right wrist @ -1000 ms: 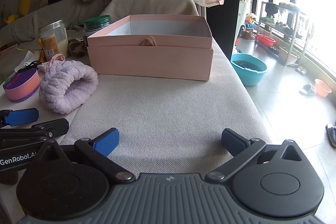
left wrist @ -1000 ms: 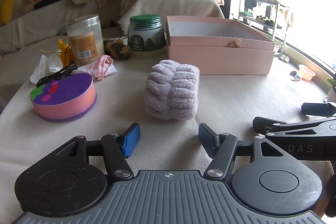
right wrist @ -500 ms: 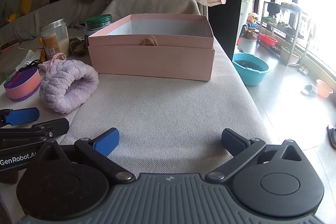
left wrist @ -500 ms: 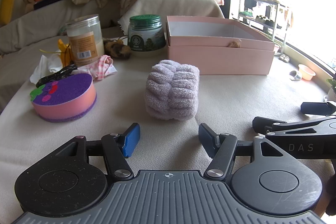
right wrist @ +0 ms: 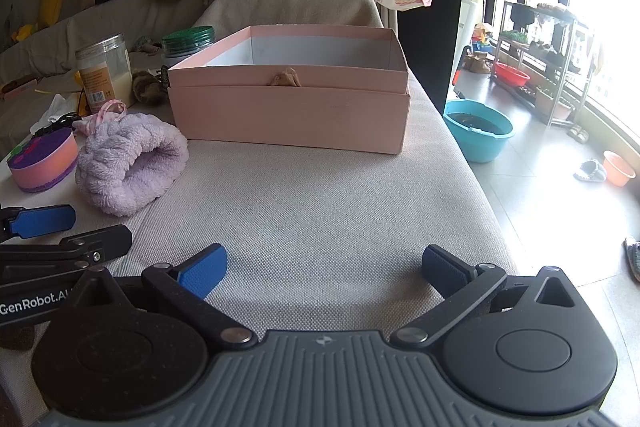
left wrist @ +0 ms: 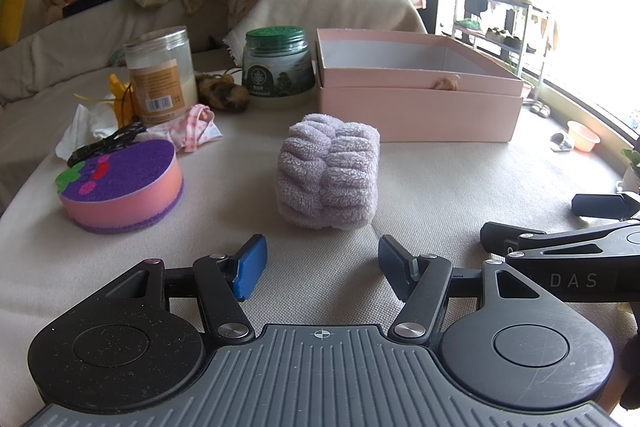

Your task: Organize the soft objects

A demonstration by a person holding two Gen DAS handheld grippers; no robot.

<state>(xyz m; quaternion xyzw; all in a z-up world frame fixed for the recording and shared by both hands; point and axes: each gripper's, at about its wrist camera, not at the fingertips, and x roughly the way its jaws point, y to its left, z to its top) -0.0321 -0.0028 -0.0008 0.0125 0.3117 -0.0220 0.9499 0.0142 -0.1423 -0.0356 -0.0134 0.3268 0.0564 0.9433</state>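
Observation:
A rolled lilac towel band (left wrist: 329, 171) lies on the beige cloth-covered table, just ahead of my left gripper (left wrist: 322, 263), which is open with nothing between its blue pads. The same lilac towel band (right wrist: 130, 165) shows at the left in the right wrist view. Behind it stands an open pink box (left wrist: 416, 95), also the pink box (right wrist: 292, 99), with a small tan knot at its front rim. A round purple-and-pink sponge (left wrist: 120, 183) sits at the left. My right gripper (right wrist: 322, 269) is open over bare cloth, to the right of the left one.
A clear jar with an orange label (left wrist: 160, 75), a green-lidded jar (left wrist: 278, 67), a pink checked cloth (left wrist: 192, 127), a brown plush (left wrist: 222, 93) and tissue crowd the back left. The table's right edge drops to a tiled floor with a blue basin (right wrist: 478, 129).

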